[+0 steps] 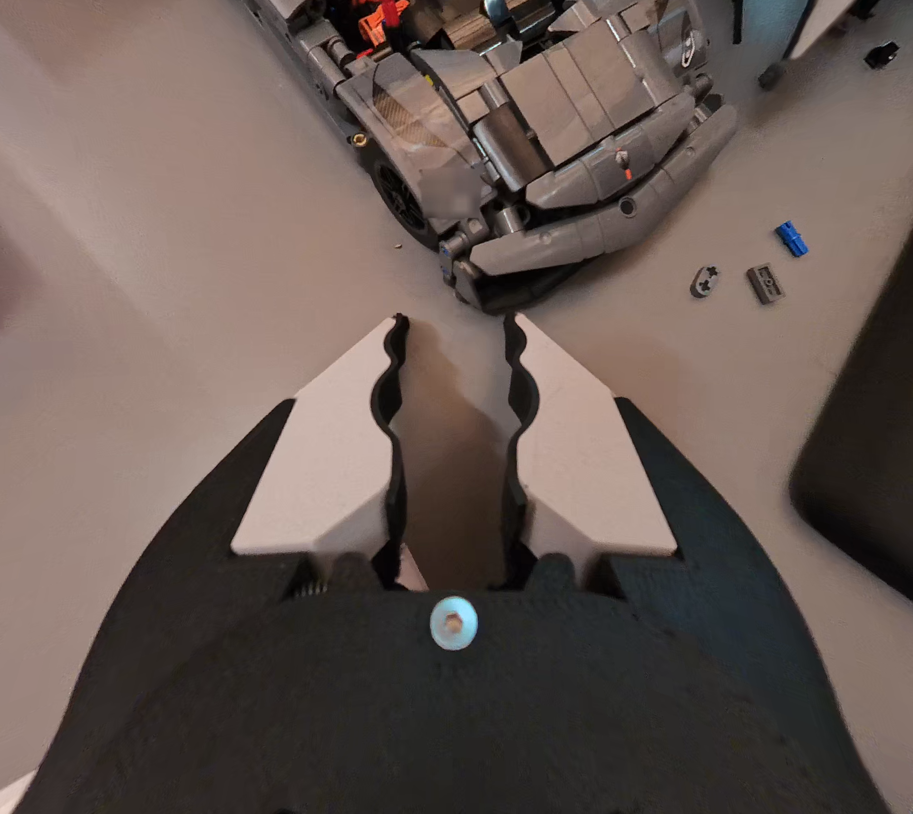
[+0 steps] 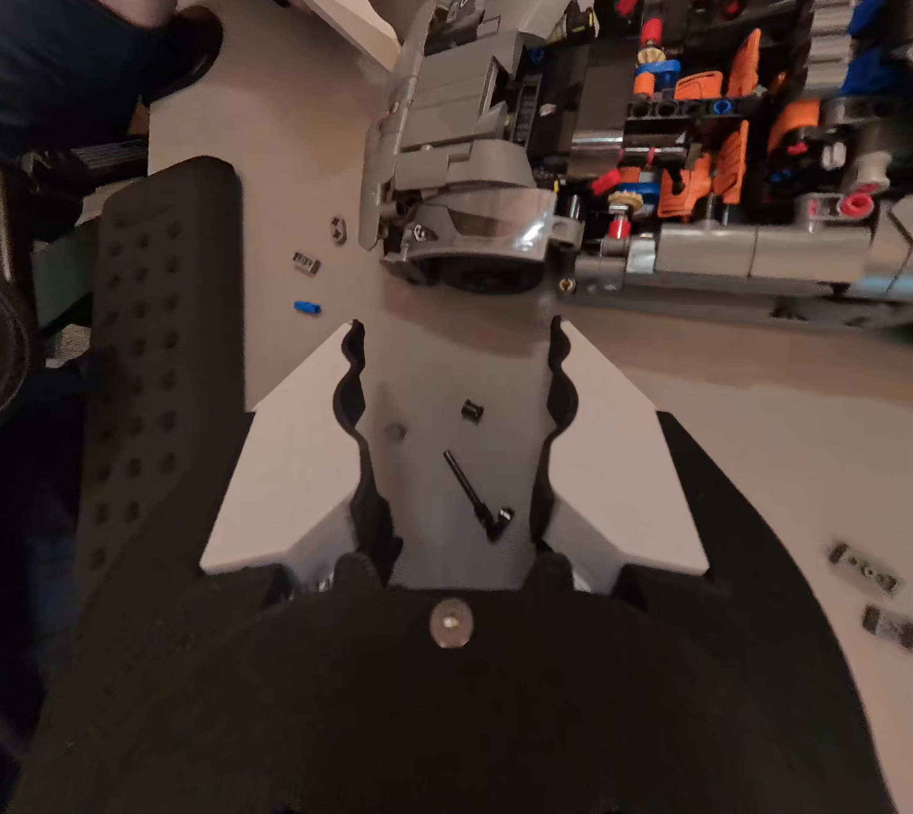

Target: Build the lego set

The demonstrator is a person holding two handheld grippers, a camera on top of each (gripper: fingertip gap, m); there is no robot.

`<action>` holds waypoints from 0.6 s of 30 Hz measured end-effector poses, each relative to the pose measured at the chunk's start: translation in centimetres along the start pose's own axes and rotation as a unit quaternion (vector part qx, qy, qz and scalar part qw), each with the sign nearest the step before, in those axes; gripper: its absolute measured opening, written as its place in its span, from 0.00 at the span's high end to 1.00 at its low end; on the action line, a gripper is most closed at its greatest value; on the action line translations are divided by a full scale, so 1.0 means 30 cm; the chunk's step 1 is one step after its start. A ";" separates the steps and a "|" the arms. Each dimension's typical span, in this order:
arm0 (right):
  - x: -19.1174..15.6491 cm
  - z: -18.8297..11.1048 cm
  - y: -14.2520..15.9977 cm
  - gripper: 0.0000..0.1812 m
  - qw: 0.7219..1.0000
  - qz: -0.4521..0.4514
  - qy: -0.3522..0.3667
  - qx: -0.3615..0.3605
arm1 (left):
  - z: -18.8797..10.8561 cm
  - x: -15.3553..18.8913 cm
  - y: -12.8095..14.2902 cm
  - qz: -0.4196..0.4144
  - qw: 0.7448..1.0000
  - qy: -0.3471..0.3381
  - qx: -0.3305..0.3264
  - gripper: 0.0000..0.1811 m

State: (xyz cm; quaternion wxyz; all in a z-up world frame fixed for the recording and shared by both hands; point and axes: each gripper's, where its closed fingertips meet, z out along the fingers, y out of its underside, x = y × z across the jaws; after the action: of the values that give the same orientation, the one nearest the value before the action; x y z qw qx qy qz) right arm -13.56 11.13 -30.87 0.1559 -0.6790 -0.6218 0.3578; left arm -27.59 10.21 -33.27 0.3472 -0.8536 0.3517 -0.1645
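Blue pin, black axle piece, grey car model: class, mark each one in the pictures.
blue pin [image 1: 791, 238], left wrist view, middle of its body.
black axle piece [image 2: 469, 489], right wrist view, mid-shaft, between the open fingers.
grey car model [image 1: 588, 98], left wrist view, flat hood panel.

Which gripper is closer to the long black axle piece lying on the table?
Right. The right gripper is open with the black axle piece lying on the table between its fingers. The left gripper sits at the grey car's front corner, the axle far beyond it.
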 end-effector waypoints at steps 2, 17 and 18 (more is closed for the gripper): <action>-0.011 -0.023 0.014 0.60 1.000 0.004 -0.011 -0.002 | -0.010 0.000 0.002 -0.015 1.000 -0.006 0.001 0.77; 0.128 -0.206 0.019 0.63 0.997 0.028 0.051 0.057 | 0.039 0.108 -0.340 -0.022 0.987 -0.157 -0.005 0.20; 0.127 -0.207 0.014 0.64 0.997 0.018 0.055 0.060 | 0.078 0.105 -0.336 -0.031 0.987 -0.155 -0.025 0.16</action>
State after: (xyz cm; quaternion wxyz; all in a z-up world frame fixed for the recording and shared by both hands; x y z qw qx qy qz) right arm -9.15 16.13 -27.95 0.2237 -0.6981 -0.5771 0.3598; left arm -19.25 14.23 -27.64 0.3712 -0.8876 0.2708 -0.0319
